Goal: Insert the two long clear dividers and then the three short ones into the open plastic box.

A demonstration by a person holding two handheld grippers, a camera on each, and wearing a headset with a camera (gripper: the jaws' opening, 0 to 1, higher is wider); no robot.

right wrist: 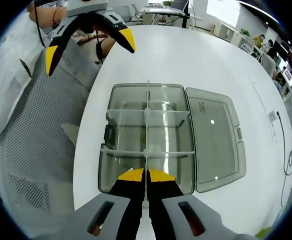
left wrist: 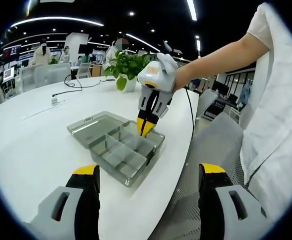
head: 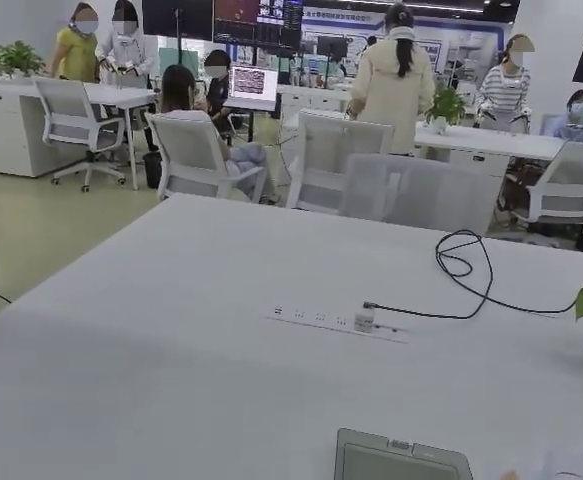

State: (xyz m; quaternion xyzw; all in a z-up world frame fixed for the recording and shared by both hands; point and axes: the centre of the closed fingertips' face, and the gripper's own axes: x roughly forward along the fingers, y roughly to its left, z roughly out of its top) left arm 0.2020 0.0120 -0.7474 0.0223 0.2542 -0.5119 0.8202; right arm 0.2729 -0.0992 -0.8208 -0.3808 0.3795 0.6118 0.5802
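The open grey plastic box lies by the table's edge, its lid flat beside it. Two clear dividers cross it, and a thin clear divider runs down its middle. My right gripper is shut on the near end of that middle divider at the box's rim. From the left gripper view, the right gripper stands tip-down over the box. My left gripper hangs open and empty, apart from the box; it appears as the left gripper beyond the box. A corner of the lid reaches the head view.
A grey mesh chair sits just off the table's edge beside the box. A potted plant, a power strip and a looped black cable lie farther out on the white table. Several people and office chairs are beyond it.
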